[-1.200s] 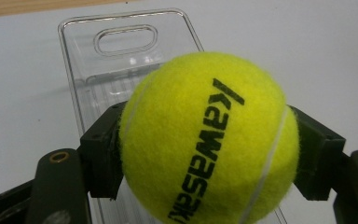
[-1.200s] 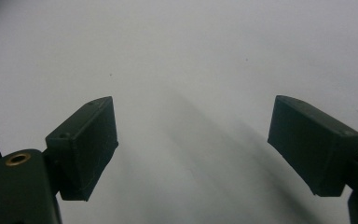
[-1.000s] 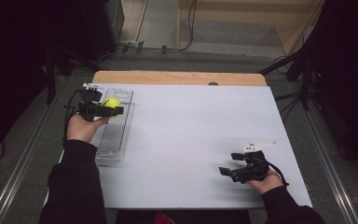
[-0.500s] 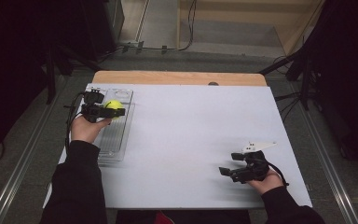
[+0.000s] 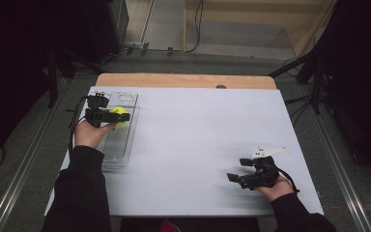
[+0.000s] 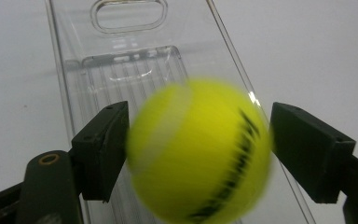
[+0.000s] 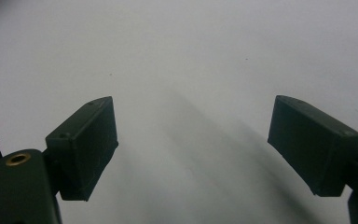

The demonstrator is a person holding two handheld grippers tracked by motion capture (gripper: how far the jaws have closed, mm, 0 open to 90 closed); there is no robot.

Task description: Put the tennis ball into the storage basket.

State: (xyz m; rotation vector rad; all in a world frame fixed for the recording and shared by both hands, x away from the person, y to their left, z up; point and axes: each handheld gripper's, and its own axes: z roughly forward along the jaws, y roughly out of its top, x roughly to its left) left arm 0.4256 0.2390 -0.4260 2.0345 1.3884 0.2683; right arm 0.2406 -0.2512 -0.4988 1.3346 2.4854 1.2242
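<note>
A yellow tennis ball (image 6: pixel 200 154) sits between the jaws of my left gripper (image 5: pixel 119 116), just above a clear plastic tray (image 5: pixel 117 147) at the table's left side. The jaws have just been opening. The ball looks motion-blurred in the left gripper view and the pads (image 6: pixel 103 149) stand at its sides without squeezing it. The tray (image 6: pixel 126 60) runs away beneath the ball, its handle slot at the far end. My right gripper (image 5: pixel 236 169) rests near the table's front right, open, with nothing between its pads (image 7: pixel 86 144) except bare tabletop.
The white tabletop (image 5: pixel 203 135) has a wooden strip (image 5: pixel 183 80) along its far edge. A small white three-cornered plate (image 5: pixel 269 151) sticks out from the right gripper. Dark floor, cables and stands surround the table.
The left jaws have parted a little around the ball, which now looks blurred. The left hand has barely shifted over the tray. The right hand has not moved.
</note>
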